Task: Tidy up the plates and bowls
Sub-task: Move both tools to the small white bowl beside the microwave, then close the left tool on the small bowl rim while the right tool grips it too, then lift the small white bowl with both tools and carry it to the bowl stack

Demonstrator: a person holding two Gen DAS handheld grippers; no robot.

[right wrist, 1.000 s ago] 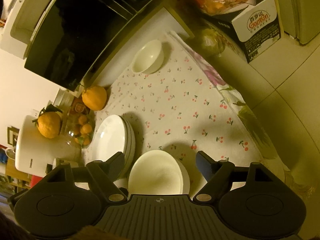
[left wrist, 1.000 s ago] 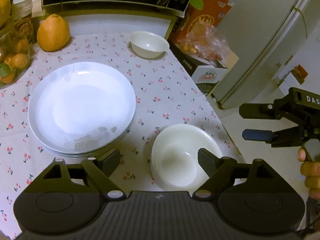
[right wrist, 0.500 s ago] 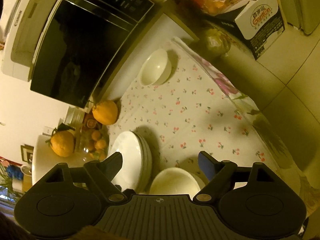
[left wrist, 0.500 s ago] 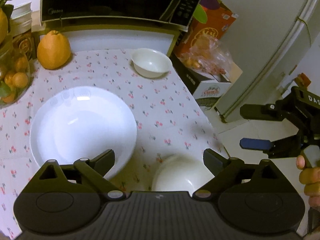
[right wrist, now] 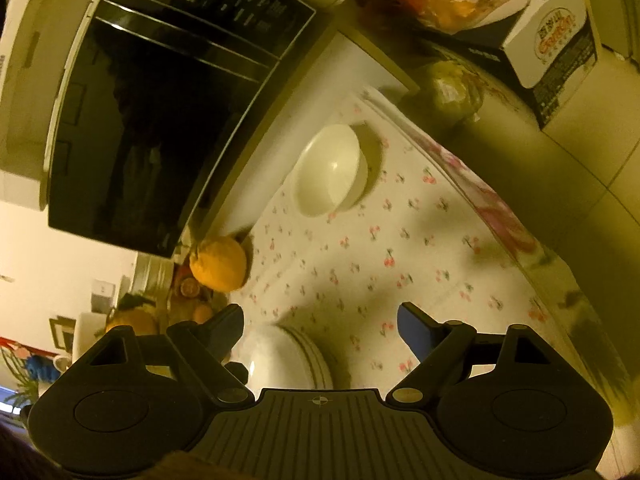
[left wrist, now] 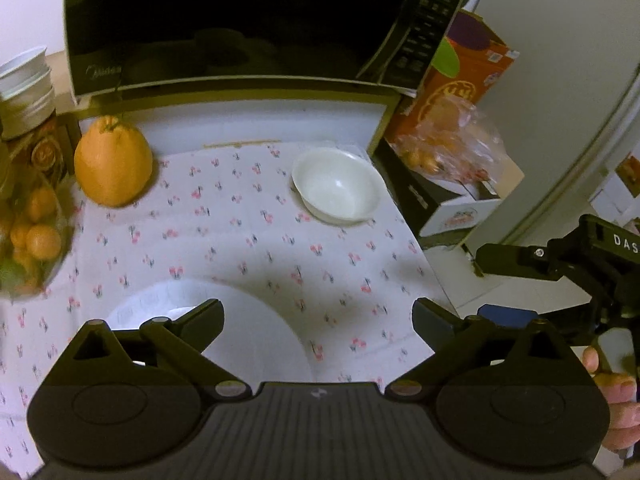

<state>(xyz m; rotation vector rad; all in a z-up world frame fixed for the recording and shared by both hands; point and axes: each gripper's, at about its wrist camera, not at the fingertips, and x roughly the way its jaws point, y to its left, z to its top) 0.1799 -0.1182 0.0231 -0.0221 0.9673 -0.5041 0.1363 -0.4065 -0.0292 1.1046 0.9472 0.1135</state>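
A small white bowl (left wrist: pixel 338 186) stands at the far right of the cherry-print tablecloth (left wrist: pixel 248 240); it also shows in the right wrist view (right wrist: pixel 330 170). A stack of large white plates (left wrist: pixel 256 332) lies close under my left gripper (left wrist: pixel 318 318), which is open and empty above the cloth. The plate stack shows edge-on in the right wrist view (right wrist: pixel 288 356). My right gripper (right wrist: pixel 320 326) is open and empty; in the left wrist view it hangs off the table's right edge (left wrist: pixel 504 284). The small plate near the front is out of view.
A black microwave (left wrist: pixel 240 20) stands behind the cloth. A large orange fruit (left wrist: pixel 112 168) and a jar of small oranges (left wrist: pixel 28 236) sit at the left. A box with bagged fruit (left wrist: pixel 452 160) is beyond the table's right edge, beside a fridge (left wrist: pixel 560 80).
Both grippers have tilted up and moved forward toward the far bowl. The small plate near the front has dropped out of both views. Both grippers stay open.
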